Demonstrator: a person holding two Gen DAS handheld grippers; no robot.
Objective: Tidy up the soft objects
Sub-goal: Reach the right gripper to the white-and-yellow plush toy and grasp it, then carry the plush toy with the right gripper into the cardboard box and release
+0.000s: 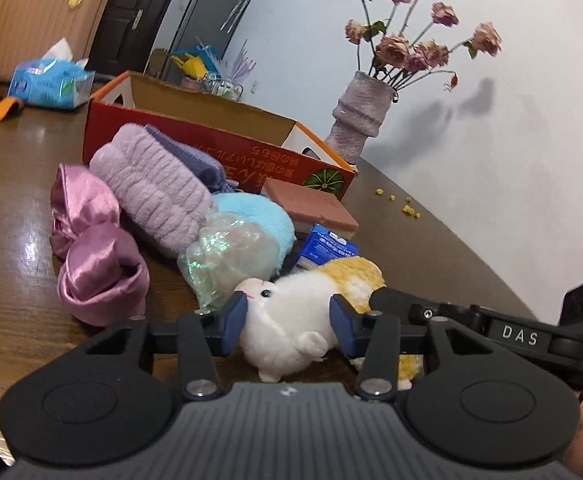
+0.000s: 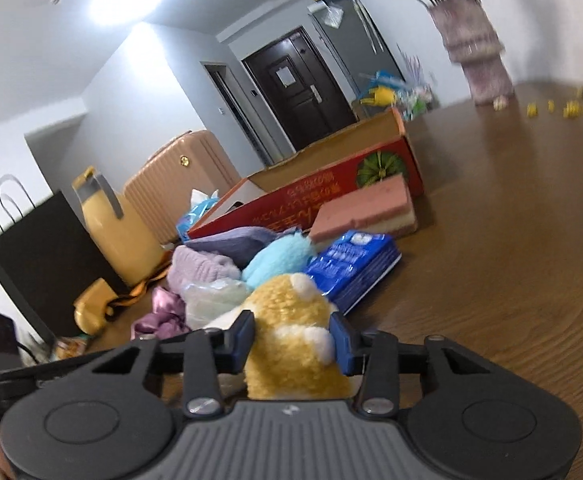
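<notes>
1. Your left gripper [image 1: 287, 326] sits low in the centre of its frame, its blue pads pressed against either side of the plush hamster's [image 1: 291, 320] white front, so it is clamped on the toy.
2. Your right gripper [image 2: 291, 340] is in the lower centre of its own view, and its pads squeeze the yellow-and-white back of the same plush hamster [image 2: 291, 344]; it too is closed on the toy.
3. In the left wrist view, the tip of the right gripper shows as a black finger at the lower right, touching the hamster's yellow fur.
4. The hamster lies at the near end of a pile on the brown table [image 1: 431, 248], in the lower middle of both frames.
5. Just behind it, you have a crinkled clear plastic bag [image 1: 227, 256], a light blue plush [image 1: 259, 216] and a blue tissue pack [image 1: 327, 248].
6. To the left of centre lie a lilac ribbed towel [image 1: 151, 196] and a shiny pink satin cloth [image 1: 91, 248], touching each other.
7. A pink sponge block [image 1: 311, 208] rests against the red cardboard box [image 1: 219, 140], which stands open-topped above the pile.
8. A vase of dried roses [image 1: 355, 116] stands at the upper right, beyond the box.
</notes>
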